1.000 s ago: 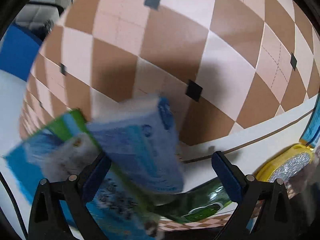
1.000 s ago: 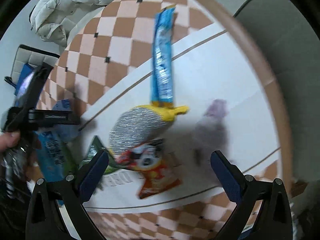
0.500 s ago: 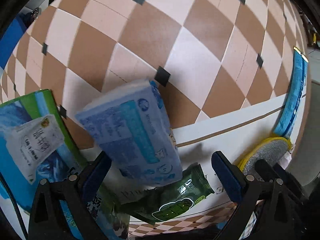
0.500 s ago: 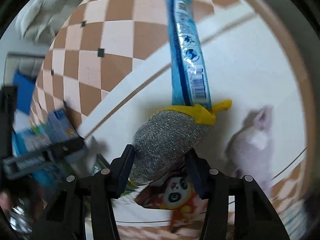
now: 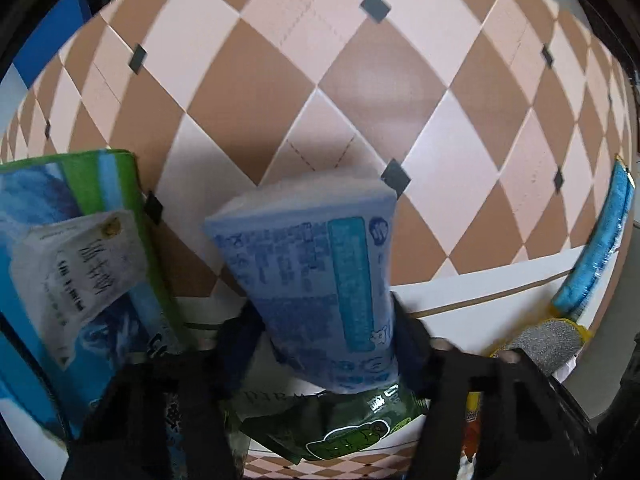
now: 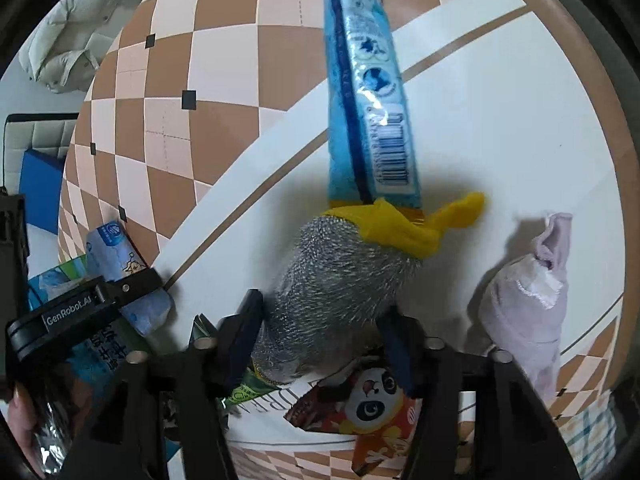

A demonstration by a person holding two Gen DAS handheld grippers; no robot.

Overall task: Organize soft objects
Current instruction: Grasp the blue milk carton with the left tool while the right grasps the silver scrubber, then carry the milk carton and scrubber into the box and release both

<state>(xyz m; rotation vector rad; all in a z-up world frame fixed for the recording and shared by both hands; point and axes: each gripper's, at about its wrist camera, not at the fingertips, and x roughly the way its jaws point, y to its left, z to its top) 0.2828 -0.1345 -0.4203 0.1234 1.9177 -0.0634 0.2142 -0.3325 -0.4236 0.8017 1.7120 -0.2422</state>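
Observation:
My left gripper (image 5: 324, 328) is shut on a light-blue tissue pack (image 5: 320, 280), which stands up between its jaws; the same pack shows in the right wrist view (image 6: 120, 272). My right gripper (image 6: 320, 320) is shut on a silver scouring glove with a yellow cuff (image 6: 344, 280); it also shows at the right edge of the left wrist view (image 5: 544, 344). A long blue packet (image 6: 368, 92) lies beyond the glove. A lilac cloth bundle (image 6: 528, 304) lies on the white mat (image 6: 500, 120) to the right.
A large blue-green tissue package (image 5: 80, 264) lies left of the left gripper. A green snack bag (image 5: 340, 428) and a red panda snack bag (image 6: 372, 412) lie under the grippers. The floor (image 5: 360, 80) is brown and pink checked tile. A grey jacket (image 6: 68, 40) lies far left.
My left gripper has shut on the light-blue tissue pack. My right gripper moved in over the silver glove and shut on it.

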